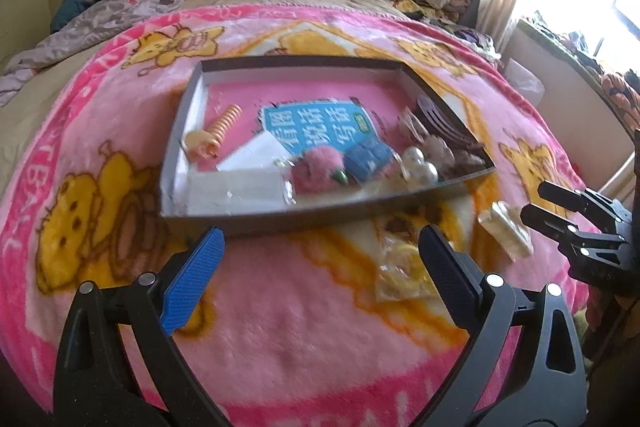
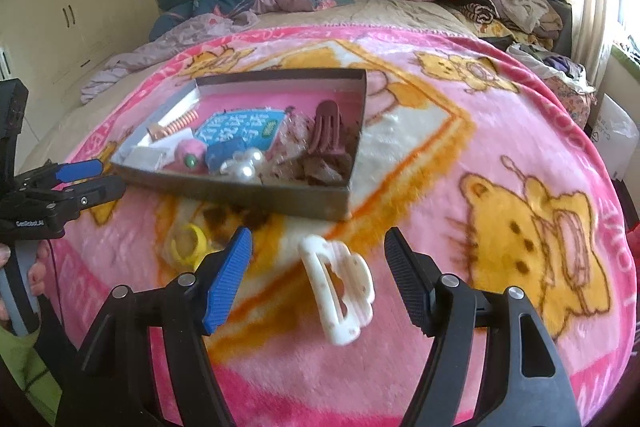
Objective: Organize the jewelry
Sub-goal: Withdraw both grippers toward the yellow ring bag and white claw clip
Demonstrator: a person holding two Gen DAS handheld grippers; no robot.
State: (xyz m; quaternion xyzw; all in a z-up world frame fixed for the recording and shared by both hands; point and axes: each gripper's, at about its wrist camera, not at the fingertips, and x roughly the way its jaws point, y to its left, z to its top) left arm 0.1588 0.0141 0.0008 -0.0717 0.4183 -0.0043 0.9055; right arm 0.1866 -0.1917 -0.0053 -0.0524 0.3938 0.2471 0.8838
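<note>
Hovering with right gripper (image 2: 318, 277) jaws spread, white hair clip (image 2: 338, 293) lying untouched on blanket (image 2: 500, 131) between them, probably lined up for pinching. Left gripper (image 1: 320, 277) also spread, empty; box (image 2: 280, 193) beyond both, likely destination.

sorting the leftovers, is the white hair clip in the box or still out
Out. The white hair clip lies on the pink blanket, in front of the box.

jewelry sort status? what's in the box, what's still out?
Done: pearl piece, pink pompom, maroon claw clip lie in the box. In hand: nothing; right gripper jaws open around the white hair clip. Left: that clip and the yellow ring, both on the blanket.
</note>
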